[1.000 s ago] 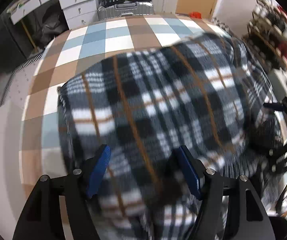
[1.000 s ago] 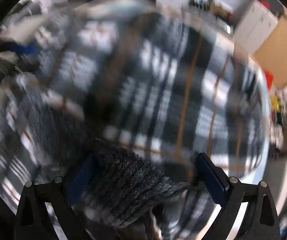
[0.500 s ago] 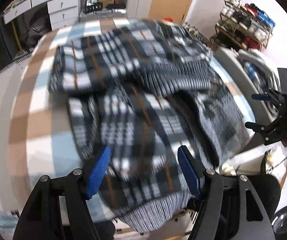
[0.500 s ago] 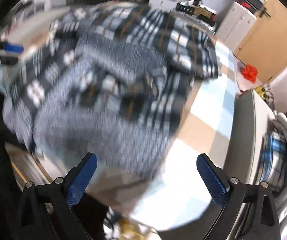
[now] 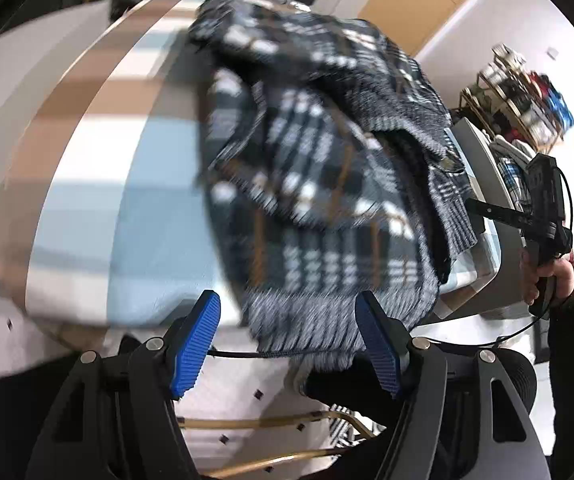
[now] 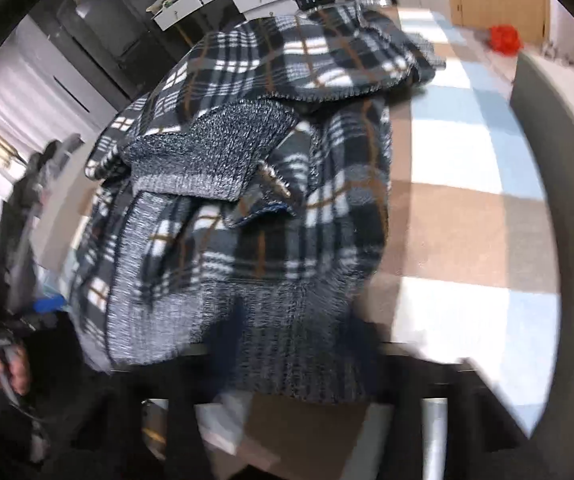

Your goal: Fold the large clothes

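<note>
One crumpled plaid jacket lies on the checked counter. Left claw gapes empty. Right claw is closing over the jacket's hem; its grip is too blurred to tell.

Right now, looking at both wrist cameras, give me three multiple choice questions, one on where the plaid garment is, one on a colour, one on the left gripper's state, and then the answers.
1. Where does the plaid garment lie?
A. On the floor
B. Bunched on the checked table cover, with its knit hem hanging over the near edge
C. On a hanger

2. What colour are the left gripper's pads?
A. Blue
B. Red
C. Green

3. How does the left gripper stand?
A. Clamped on a sleeve
B. Shut with nothing in it
C. Open, pads apart and pressing on nothing

Answers: B, both views show the heap on the cover with the hem draped off the edge; A, both ribbed pads are blue; C, there is a wide gap between the pads, and the hem is beyond them, unpinched.
</note>
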A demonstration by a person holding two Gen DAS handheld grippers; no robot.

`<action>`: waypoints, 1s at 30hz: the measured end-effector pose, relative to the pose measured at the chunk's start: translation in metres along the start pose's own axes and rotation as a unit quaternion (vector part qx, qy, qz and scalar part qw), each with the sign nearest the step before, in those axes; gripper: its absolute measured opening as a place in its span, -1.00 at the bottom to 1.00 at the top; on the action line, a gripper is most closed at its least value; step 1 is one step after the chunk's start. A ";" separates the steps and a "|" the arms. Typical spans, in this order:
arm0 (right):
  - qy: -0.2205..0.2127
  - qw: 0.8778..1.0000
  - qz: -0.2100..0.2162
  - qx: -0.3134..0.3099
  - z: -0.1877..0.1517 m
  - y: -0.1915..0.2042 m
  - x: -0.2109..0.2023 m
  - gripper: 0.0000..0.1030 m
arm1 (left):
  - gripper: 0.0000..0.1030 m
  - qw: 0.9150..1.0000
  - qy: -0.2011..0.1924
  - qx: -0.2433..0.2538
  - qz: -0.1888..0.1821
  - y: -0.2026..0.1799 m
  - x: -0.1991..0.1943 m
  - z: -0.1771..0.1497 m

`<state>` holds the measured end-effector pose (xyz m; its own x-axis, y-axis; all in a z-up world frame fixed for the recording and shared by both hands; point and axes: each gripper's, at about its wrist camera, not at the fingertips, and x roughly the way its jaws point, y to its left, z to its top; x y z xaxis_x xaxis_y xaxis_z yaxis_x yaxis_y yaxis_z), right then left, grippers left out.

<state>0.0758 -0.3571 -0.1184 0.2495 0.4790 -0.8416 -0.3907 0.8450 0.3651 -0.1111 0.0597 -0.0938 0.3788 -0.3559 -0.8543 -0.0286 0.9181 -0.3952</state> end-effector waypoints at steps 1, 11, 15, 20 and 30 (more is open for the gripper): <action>0.004 1.000 0.010 0.021 0.000 -0.004 0.000 -0.73 | 0.27 1.000 0.000 -0.007 0.001 0.003 0.001 -0.004; -0.045 0.984 0.119 0.122 -0.030 -0.009 -0.035 -0.82 | 0.27 1.000 -0.014 -0.012 -0.025 0.004 -0.004 -0.001; -0.024 0.985 0.122 0.121 -0.045 -0.001 -0.037 -0.82 | 0.27 1.000 -0.014 -0.005 -0.013 0.003 -0.007 0.001; 0.000 0.989 0.091 0.120 -0.044 -0.007 -0.024 -0.82 | 0.27 1.000 0.003 -0.021 -0.021 0.011 -0.006 -0.005; -0.002 0.988 0.096 0.123 -0.044 -0.013 -0.014 -0.82 | 0.27 0.996 0.036 -0.070 -0.034 0.027 0.021 -0.019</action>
<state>0.0380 -0.3851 -0.1294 0.1952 0.6365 -0.7461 -0.2032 0.7705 0.6042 -0.1215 0.0738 -0.1290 0.3175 -0.4324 -0.8440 -0.1352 0.8603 -0.4916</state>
